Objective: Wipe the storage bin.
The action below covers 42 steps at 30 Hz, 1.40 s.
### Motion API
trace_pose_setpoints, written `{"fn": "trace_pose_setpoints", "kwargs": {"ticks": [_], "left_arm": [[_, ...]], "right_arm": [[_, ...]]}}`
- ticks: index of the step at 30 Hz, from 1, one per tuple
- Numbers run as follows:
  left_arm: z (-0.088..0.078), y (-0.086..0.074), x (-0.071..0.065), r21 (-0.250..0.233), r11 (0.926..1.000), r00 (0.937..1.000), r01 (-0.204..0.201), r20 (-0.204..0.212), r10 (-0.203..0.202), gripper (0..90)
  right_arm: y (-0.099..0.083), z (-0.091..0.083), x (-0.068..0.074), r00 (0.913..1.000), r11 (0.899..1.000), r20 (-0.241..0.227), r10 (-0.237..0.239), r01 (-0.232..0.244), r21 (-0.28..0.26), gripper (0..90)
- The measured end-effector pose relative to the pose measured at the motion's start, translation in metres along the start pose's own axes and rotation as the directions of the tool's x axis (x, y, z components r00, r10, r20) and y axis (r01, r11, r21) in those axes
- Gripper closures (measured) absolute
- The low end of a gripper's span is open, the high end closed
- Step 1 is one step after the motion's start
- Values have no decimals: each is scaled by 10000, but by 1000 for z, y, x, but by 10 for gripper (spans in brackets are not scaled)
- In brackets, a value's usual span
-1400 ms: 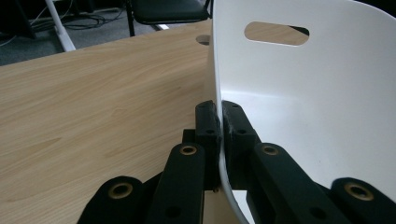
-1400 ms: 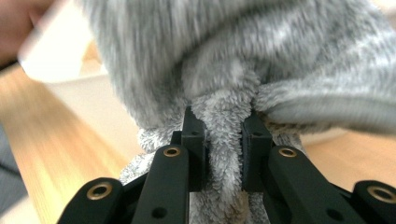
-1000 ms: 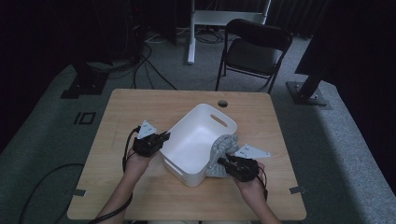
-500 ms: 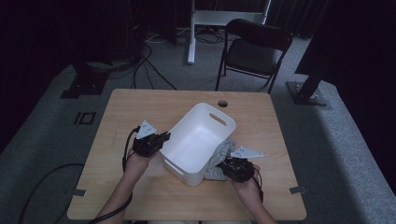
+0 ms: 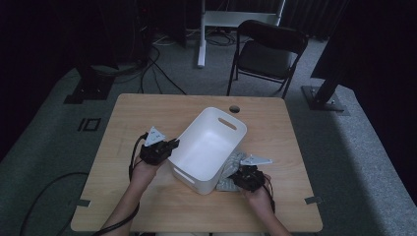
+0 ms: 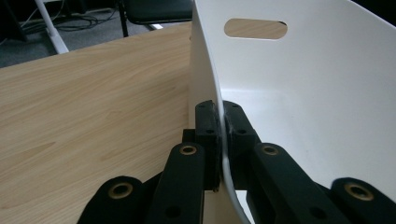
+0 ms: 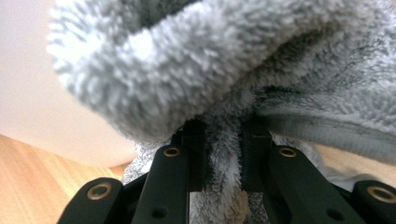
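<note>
A white plastic bin [image 5: 210,147] with handle slots stands on the wooden table [image 5: 128,123], empty inside. My left gripper [image 5: 169,147] is shut on the bin's left wall; in the left gripper view the thin white rim [image 6: 223,154] runs between the two black jaws of that gripper [image 6: 221,140]. A fluffy grey cloth [image 5: 231,169] lies bunched against the bin's right side near the table's front. My right gripper [image 5: 239,178] is shut on the grey cloth [image 7: 243,84], with a fold of pile pinched between the right gripper's [image 7: 223,154] jaws. The white bin wall [image 7: 28,93] sits just left of the cloth.
A round cable hole [image 5: 234,108] is in the table's far edge. A black folding chair [image 5: 268,54] and a white stand [image 5: 206,29] are beyond the table. Bare wood lies left of the bin and along the front edge.
The right hand has sunk toward the table with the grey cloth, which now lies lower beside the bin. The left hand and the bin stayed put.
</note>
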<state>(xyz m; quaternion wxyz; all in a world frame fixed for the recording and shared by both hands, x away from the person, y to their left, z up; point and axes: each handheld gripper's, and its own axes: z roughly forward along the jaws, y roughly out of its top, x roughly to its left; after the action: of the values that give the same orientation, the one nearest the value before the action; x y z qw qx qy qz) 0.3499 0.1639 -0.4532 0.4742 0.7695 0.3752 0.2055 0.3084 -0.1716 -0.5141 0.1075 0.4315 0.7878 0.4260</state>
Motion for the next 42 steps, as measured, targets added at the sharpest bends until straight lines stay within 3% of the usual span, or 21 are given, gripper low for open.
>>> {"fn": "trace_pose_setpoints", "kwargs": {"ticks": [7, 11, 15, 17, 20, 25, 42], "left_arm": [[0, 0, 0, -42, 10000, 10000, 43, -73, -43, 863], [0, 1, -2, 29, 10000, 9995, -30, -323, 31, 865], [1, 1, -3, 78, 9998, 9991, -167, -384, 169, 869], [1, 1, -3, 93, 9998, 9994, -171, -287, 174, 870], [1, 2, -4, 177, 9993, 9992, -321, -214, 325, 870], [1, 2, -5, 181, 9989, 9990, -428, -151, 431, 866], [0, 1, -4, 80, 9995, 9995, -315, -36, 315, 860]], "right_arm": [[-9, 15, -9, 9992, 9976, -116, 393, -385, 570, 762], [-7, 12, -9, 9997, 9975, -120, 197, -189, 681, 762], [8, -18, -13, 9989, 9978, -318, 342, -359, -549, 761], [18, -34, -15, 9979, 9905, -458, 449, -504, -1280, 761], [33, -47, -17, 9995, 9831, -150, 296, -318, -1802, 760], [39, -34, -21, 9992, 9860, 79, 402, -384, -1624, 762], [24, -7, -34, 9956, 9933, 238, 905, -885, -750, 763]]}}
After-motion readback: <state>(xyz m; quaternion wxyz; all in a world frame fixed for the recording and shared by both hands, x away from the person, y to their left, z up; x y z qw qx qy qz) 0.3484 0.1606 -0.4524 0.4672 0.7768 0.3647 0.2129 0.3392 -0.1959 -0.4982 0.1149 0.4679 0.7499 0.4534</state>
